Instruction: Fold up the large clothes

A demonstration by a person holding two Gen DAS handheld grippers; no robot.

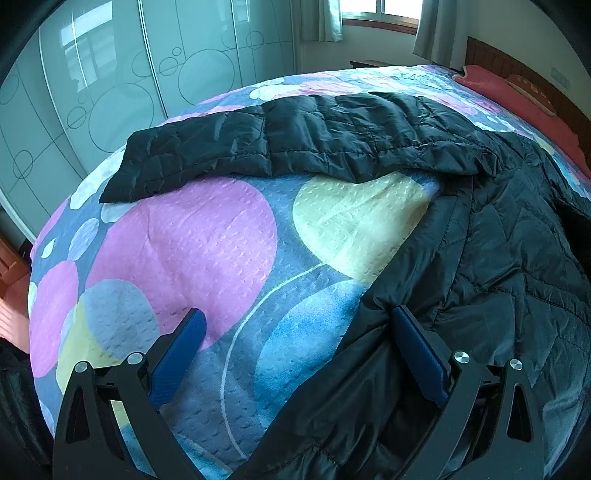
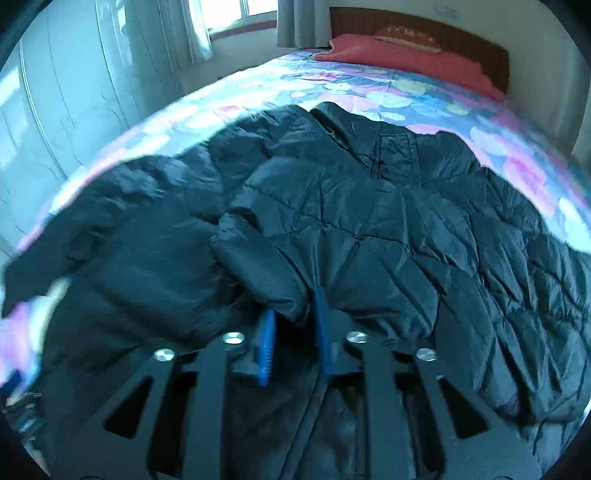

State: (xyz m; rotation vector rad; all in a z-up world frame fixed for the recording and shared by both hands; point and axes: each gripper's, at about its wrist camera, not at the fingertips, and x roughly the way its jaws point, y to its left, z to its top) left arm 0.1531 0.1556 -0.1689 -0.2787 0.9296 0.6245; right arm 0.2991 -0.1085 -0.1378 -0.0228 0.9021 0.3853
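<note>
A large black quilted jacket (image 1: 498,258) lies spread on the bed, one sleeve (image 1: 280,140) stretched out to the left across the cover. My left gripper (image 1: 295,332) is open low over the bed; its right finger (image 1: 417,350) touches the jacket's lower edge, its left finger (image 1: 184,343) is over bare bedspread. In the right wrist view the jacket (image 2: 369,221) fills the middle. My right gripper (image 2: 293,325) is nearly closed on a cuff of the other sleeve (image 2: 266,273), folded over the jacket body.
The bedspread (image 1: 207,236) has large pink, blue and yellow circles. A red pillow (image 2: 402,55) and wooden headboard (image 2: 480,40) are at the far end. Sliding wardrobe doors (image 1: 92,92) stand left of the bed, a curtained window (image 1: 380,11) beyond.
</note>
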